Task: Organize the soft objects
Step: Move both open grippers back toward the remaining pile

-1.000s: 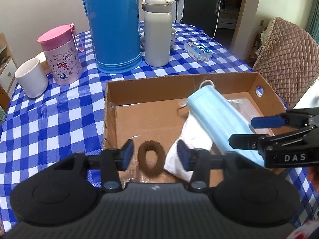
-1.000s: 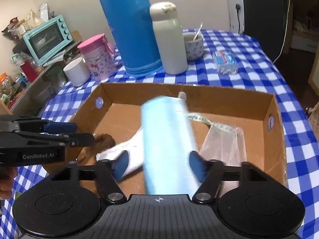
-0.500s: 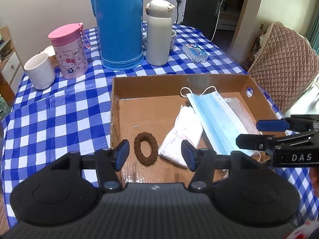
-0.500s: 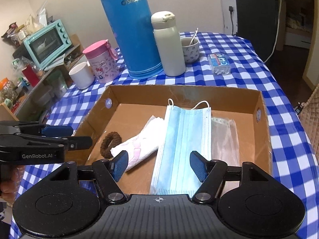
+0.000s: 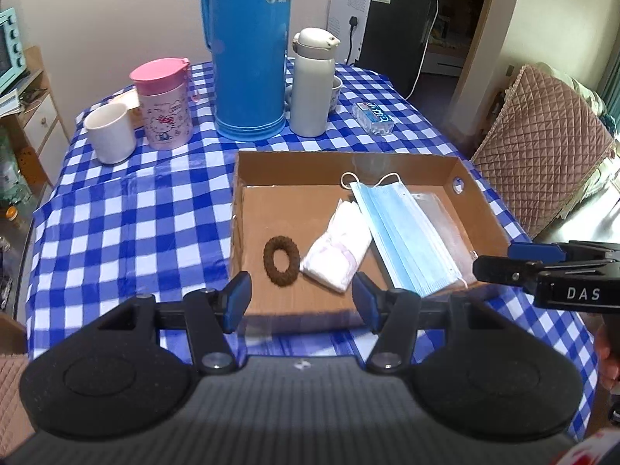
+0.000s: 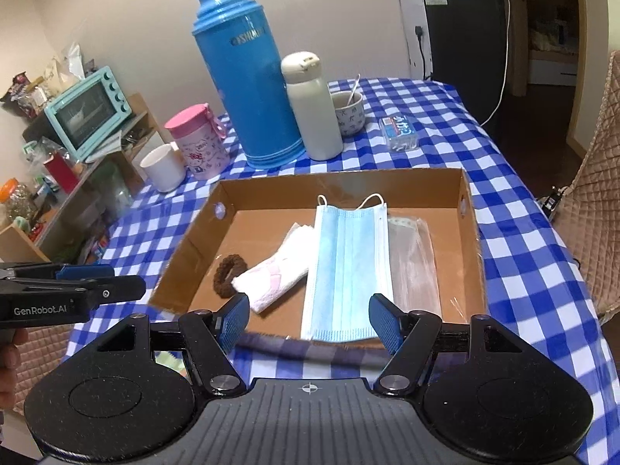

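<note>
Checked blue-and-white cloth covered our counter (image 5: pixel 128 209). We held the left gripper (image 5: pixel 301 296) and right gripper (image 6: pixel 308 319) wide and empty near the cardboard box (image 6: pixel 471 232). Inside lay the brown hair tie (image 5: pixel 281 259) at left, white tissue pack (image 5: pixel 338 254) beside it, and blue face mask (image 6: pixel 347 261) right.

Open-topped cardboard box (image 6: pixel 471 232) on the desk (image 5: pixel 116 224): access from above is unobstructed, its low walls blocking level entry. Behind its far wall stand a blue flask (image 6: pixel 248 85), white bottle (image 6: pixel 312 112) and cups (image 5: pixel 110 131); bare desk lies left.
</note>
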Available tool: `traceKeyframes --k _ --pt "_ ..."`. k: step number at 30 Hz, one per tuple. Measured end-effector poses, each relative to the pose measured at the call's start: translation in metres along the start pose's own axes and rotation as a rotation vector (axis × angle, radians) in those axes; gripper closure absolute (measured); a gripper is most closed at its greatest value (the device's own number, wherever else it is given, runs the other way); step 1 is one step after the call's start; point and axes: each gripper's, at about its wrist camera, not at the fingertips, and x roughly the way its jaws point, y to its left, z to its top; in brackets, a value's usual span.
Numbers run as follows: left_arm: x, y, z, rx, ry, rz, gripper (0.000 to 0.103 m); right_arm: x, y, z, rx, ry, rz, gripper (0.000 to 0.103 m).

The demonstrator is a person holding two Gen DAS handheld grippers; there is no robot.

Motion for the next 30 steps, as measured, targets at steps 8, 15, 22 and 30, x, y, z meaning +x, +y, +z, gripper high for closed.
traceKeyframes --k 8,15,22,30 --pt "-0.052 0.004 -0.029 -0.038 -0.029 0.035 0.048 -0.041 0.013 -0.024 -0.003 -0.015 0.013 0.035" --pt "-0.092 0.01 -0.059 -0.063 -0.041 0.078 0.048 -0.072 0.027 -0.052 -0.018 -0.008 0.025 0.035" --pt "-0.125 0.018 -0.091 -0.091 -0.043 0.1 0.048 -0.095 0.038 -0.074 -0.033 0.003 0.046 0.035" --pt "-0.149 0.02 -0.121 -0.11 -0.035 0.111 0.048 -0.112 0.05 -0.096 -0.056 0.011 0.066 0.035"
